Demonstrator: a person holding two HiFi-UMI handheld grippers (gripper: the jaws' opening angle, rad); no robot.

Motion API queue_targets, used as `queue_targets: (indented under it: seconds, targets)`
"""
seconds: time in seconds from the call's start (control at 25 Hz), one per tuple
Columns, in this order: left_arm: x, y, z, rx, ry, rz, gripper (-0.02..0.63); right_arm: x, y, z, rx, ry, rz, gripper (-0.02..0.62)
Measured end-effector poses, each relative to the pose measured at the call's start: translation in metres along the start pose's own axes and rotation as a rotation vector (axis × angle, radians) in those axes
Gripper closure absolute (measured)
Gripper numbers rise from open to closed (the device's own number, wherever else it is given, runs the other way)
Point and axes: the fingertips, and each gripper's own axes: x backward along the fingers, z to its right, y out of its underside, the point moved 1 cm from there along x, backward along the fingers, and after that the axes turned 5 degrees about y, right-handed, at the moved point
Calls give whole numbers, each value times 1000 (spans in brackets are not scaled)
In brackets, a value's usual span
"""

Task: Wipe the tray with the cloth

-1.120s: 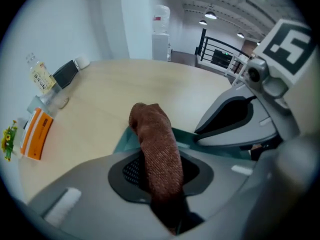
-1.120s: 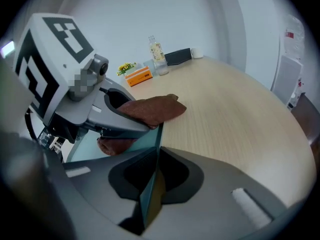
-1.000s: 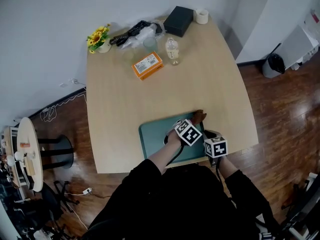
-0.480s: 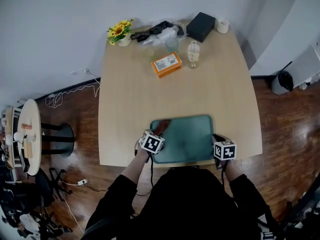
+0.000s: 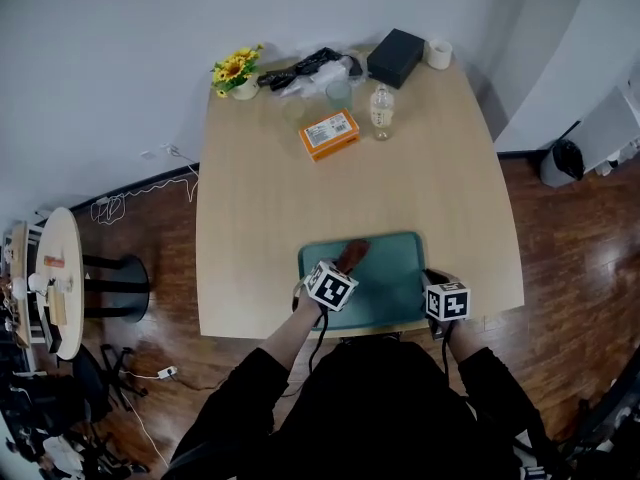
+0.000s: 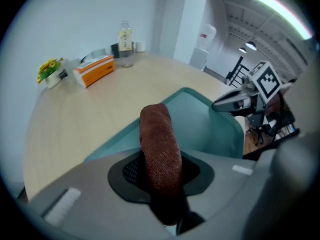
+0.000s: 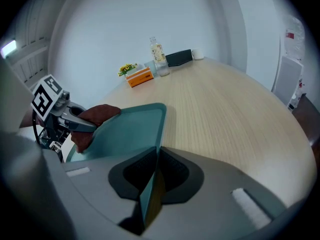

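A teal tray [image 5: 392, 286] lies at the table's near edge. My left gripper [image 5: 338, 271] is shut on a rust-brown cloth [image 5: 351, 255], which rests on the tray's far middle. In the left gripper view the cloth [image 6: 159, 141] sticks out from between the jaws of the left gripper [image 6: 161, 184], over the tray [image 6: 212, 126]. My right gripper [image 5: 433, 280] is shut on the tray's right rim. The right gripper view shows that rim [image 7: 151, 194] clamped edge-on in the right gripper [image 7: 152, 186], with the cloth [image 7: 98, 115] at the tray's far side.
At the table's far end stand an orange box [image 5: 329, 134], a clear bottle [image 5: 380, 111], a black box [image 5: 395, 57], a white roll [image 5: 437, 53], yellow flowers [image 5: 236, 72] and a heap of black cables and plastic [image 5: 312, 65]. Bare tabletop [image 5: 300, 203] lies between them and the tray.
The left gripper swept the cloth from the tray's far right corner to its far left, then back to the middle. The right gripper kept its hold on the rim.
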Motion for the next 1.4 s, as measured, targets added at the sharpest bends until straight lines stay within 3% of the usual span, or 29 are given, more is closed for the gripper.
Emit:
queue_targets:
  seconds: [0.12, 0.2, 0.32, 0.52, 0.64, 0.8, 0.96, 1.2, 1.32, 1.4]
  targets:
    - [-27, -39, 54, -142, 107, -20, 523, -1, -1, -2, -3, -6, 8, 570]
    - [-48, -54, 90, -186, 184, -50, 523, -1, -2, -3, -6, -9, 14, 571]
    - [-71, -64, 124, -148, 241, -92, 523, -1, -2, -4, -4, -10, 17, 571]
    - [-79, -67, 138, -159, 238, -93, 523, 1, -1, 0, -1, -14, 20, 571]
    - [-75, -62, 131, -164, 239, -71, 523, 1, 1, 1, 1, -15, 17, 571]
    - [-57, -35, 103, -172, 173, -68, 523, 2, 2, 3, 9, -14, 17, 569]
    - [-25, 6, 54, -41, 115, -48, 523, 1, 2, 5, 5, -4, 16, 569]
    - [20, 84, -25, 111, -38, -77, 522, 1, 1, 5, 20, 6, 13, 569]
    - [27, 106, -35, 167, -36, -52, 522, 0, 2, 3, 31, 13, 12, 569]
    - [28, 106, -35, 159, -43, -48, 523, -1, 1, 2, 35, 16, 9, 568]
